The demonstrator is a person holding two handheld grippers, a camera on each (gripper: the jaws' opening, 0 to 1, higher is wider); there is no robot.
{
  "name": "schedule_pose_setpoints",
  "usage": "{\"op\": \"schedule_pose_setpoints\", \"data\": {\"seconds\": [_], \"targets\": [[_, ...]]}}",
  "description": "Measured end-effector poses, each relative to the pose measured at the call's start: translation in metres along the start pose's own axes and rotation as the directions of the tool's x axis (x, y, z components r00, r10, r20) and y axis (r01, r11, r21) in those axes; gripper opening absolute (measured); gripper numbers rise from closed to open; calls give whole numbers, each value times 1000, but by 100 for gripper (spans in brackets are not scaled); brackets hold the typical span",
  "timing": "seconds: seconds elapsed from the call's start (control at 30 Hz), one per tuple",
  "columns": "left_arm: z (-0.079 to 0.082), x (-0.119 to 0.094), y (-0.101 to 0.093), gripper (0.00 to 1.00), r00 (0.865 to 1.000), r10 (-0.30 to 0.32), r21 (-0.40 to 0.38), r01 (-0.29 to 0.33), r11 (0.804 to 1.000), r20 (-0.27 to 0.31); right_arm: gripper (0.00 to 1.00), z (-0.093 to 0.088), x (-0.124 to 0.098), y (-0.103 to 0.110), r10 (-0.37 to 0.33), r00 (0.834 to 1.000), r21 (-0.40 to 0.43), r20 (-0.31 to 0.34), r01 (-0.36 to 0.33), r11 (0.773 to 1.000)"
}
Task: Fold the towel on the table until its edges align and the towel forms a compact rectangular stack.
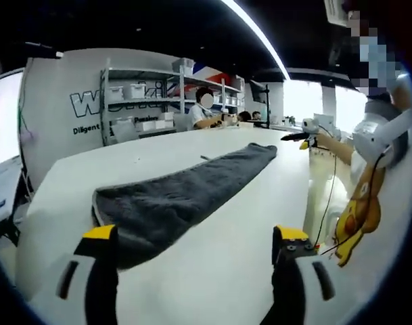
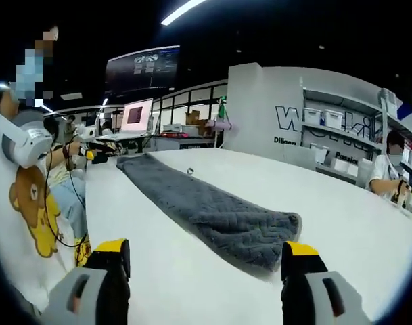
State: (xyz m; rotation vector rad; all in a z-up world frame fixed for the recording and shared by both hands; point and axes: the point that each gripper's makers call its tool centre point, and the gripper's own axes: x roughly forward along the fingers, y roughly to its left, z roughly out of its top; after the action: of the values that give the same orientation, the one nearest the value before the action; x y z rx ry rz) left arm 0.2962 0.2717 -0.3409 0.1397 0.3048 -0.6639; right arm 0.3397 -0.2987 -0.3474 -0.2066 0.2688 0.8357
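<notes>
Left gripper (image 1: 195, 237) hangs low over the white table (image 1: 246, 271), jaws spread wide, nothing between them. The near end of the grey towel (image 1: 185, 193) sits right ahead of its left jaw, close to touching or just beside it; can't tell which. Towel runs as a long narrow strip away across the table, already doubled lengthwise by the look of the thick rolled edge. Far end points toward the other gripper (image 1: 306, 135) held out at the far side.

Right gripper (image 2: 206, 261) sits at the opposite end, jaws also wide apart and empty. Towel (image 2: 212, 210) end lies just in front, nearer the right jaw, a rumpled rounded end on the table (image 2: 341, 203). A small ring-like item (image 2: 190, 170) rests on the table beside the strip; too small to name. Person's shirt (image 2: 30, 210) at left of that view.

Step in hand, as I read it: long fold done, both grippers lined up at either end for the crosswise fold. Next move calls for closing each jaw pair on an end corner, then lifting one end over to meet the other, edges matched. The rumpled end may need flattening first.
</notes>
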Motion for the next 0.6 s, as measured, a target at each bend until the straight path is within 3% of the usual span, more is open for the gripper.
{"op": "schedule_pose_setpoints", "data": {"seconds": [0.2,0.6], "targets": [[-2,-2,3,99,1000,4,-1,-4,1000,-7,99,0,-6,-10,-15,999,55,38,13,998],[-5,0,18,99,1000,16,-32,-16,999,-10,100,-14,0,-19,-15,1000,95,10,14,995]]}}
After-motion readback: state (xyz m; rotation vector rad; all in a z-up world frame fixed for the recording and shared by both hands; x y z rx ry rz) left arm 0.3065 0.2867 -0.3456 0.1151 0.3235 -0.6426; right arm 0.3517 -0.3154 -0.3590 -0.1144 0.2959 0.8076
